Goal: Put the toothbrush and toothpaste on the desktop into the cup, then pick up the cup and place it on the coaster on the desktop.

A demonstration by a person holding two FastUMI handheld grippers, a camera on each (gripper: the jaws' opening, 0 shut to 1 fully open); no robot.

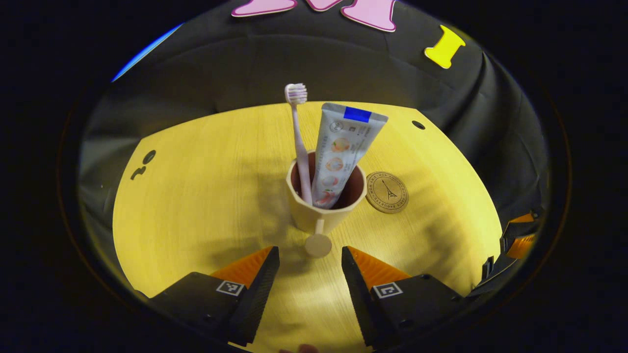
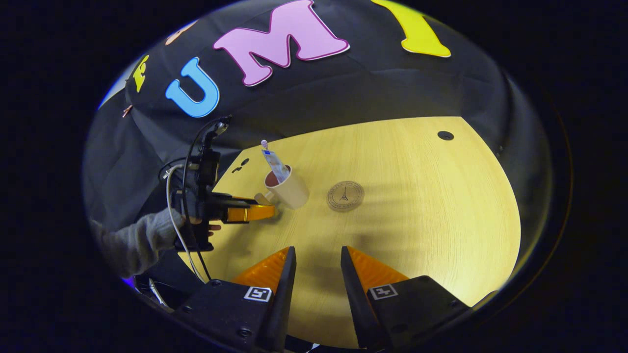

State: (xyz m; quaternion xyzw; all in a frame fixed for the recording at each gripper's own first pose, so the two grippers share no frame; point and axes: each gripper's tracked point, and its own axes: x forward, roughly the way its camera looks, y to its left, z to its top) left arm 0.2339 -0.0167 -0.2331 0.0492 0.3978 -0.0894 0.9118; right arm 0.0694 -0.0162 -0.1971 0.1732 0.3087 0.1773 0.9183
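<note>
1. The cup [image 1: 325, 206] stands upright on the wooden surface [image 1: 196, 196], and the toothbrush [image 1: 299, 142] and toothpaste [image 1: 341, 152] lean inside it, both sticking up above the rim.
2. The coaster [image 1: 387, 191] lies flat just beside the cup, bare (a tower emblem shows on its face).
3. The left tool [image 1: 310, 267] is open, its fingers apart on either side of the cup's handle [image 1: 318, 242], not touching it.
4. The right tool [image 2: 318, 269] is also open, gripping nothing, held above the surface well apart from the cup.
5. In the right gripper view, a hand [image 2: 196, 228] with a grey sleeve [image 2: 132, 245] holds the left tool beside the cup.
</note>
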